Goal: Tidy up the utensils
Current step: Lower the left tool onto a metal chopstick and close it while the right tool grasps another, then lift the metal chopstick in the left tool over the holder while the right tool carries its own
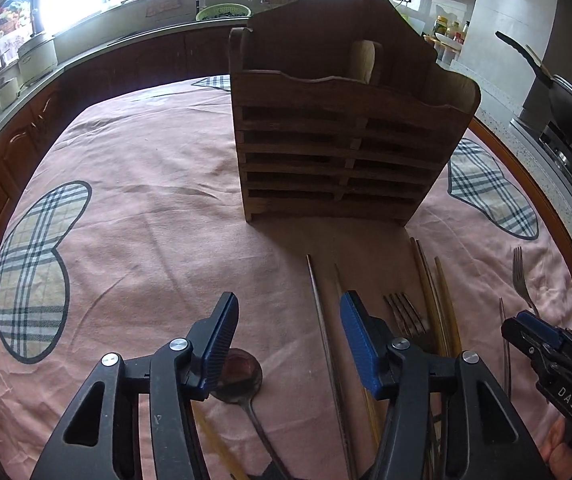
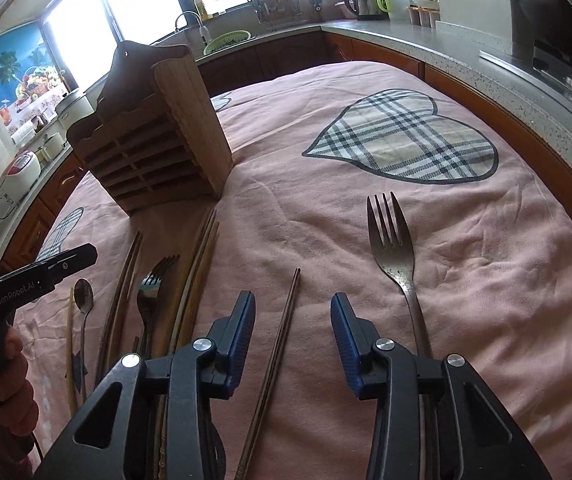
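Right gripper (image 2: 292,344): fingers partly apart, holding nothing, one on each side of the thin dark wooden chopstick (image 2: 275,356).
Left gripper (image 1: 288,344): fingers partly apart, holding nothing, above a long thin metal chopstick (image 1: 322,320).
Where: the sticks lie flat on the pink cloth table (image 2: 326,220), in front of the brown wooden utensil box (image 2: 153,148).
Feel: probably light, stiff and a bit slippery.
Hold: best pinched near the middle.
Pointing: long way runs toward the box.
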The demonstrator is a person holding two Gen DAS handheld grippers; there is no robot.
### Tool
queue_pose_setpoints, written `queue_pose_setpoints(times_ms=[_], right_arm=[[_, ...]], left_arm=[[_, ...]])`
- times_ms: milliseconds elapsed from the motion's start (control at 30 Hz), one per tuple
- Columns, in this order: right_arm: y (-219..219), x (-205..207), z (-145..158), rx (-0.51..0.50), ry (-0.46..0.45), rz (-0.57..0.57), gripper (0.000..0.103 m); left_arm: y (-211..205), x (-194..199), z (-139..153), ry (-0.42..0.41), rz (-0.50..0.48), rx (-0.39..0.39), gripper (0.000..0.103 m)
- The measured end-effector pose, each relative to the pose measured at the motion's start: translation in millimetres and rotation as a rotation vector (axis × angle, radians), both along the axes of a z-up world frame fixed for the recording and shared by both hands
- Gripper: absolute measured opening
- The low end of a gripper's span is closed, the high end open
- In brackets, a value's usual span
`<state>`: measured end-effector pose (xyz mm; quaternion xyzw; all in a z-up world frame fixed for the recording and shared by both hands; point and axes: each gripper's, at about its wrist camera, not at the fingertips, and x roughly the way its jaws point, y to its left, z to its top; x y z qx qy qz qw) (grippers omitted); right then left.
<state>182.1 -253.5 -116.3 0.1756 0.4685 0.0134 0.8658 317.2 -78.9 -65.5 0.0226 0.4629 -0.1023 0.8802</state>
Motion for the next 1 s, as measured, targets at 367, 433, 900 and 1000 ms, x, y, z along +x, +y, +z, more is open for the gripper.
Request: queue_pose_setpoints(times_ms=[367,433,900,1000], right_arm=[[2.8,16.8,-6.8,-0.060,0.024,0.026,0.026],[6.7,18.3,-7.6,-0.092,0.021,0.034,0.021],[3.6,12.2,31.9,0.032,-0.077,0.036,0.004],[4.2,8.8,52.0,0.033,-0.121,0.044,0.004]], left_arm=[[-29.8,37.1,-35.8,0.050,-0.066,0.100,0.027],[-34.5,37.7,-38.9,0.039,-0.086,0.094,0.017],[-15.7,0.7,2.6,-0.004,-0.094,-0.121,0.004],[-5.8,-13.2,21.4,-0.037,-0.089,-0.163,0.004]])
